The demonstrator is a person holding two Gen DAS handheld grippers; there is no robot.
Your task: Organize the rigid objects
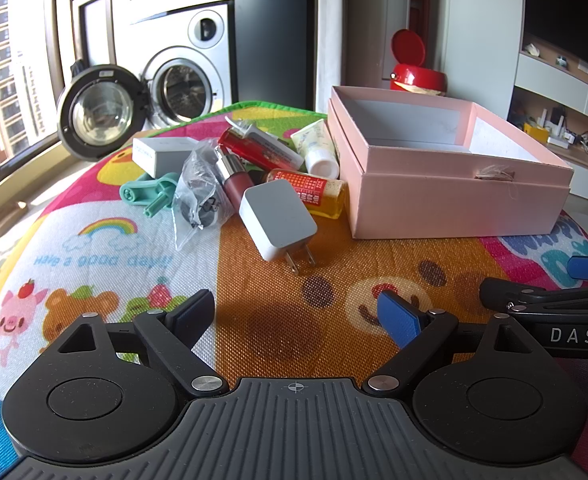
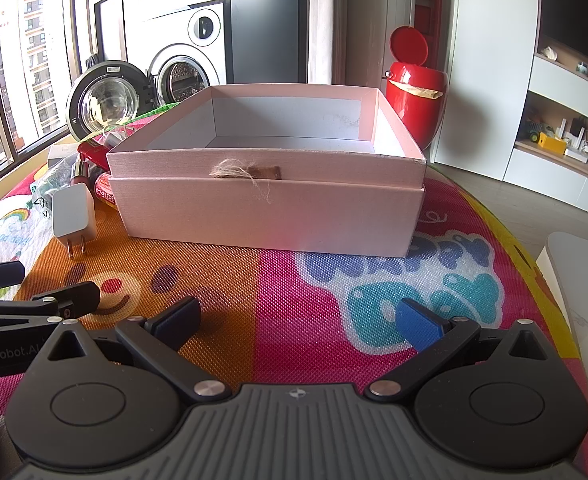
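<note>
1. The left gripper (image 1: 295,314) is held low over the mat (image 1: 254,320), jaws spread wide and empty; the right gripper (image 2: 297,320) is held likewise, just beside it.
2. Bare mat lies between both grippers and the pink box (image 2: 270,216), which is open and empty.
3. One white charger (image 1: 276,218), one yellow bottle (image 1: 313,194), one red lighter (image 1: 254,150) and one white tube (image 1: 317,148) are piled left of the box.

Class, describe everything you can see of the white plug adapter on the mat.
The white plug adapter is a smooth, rounded block, plastic by its look, with two metal prongs pointing toward the cameras. It lies tilted on the orange part of the play mat, left of the pink box, its far end propped on the pile of small items.
</note>
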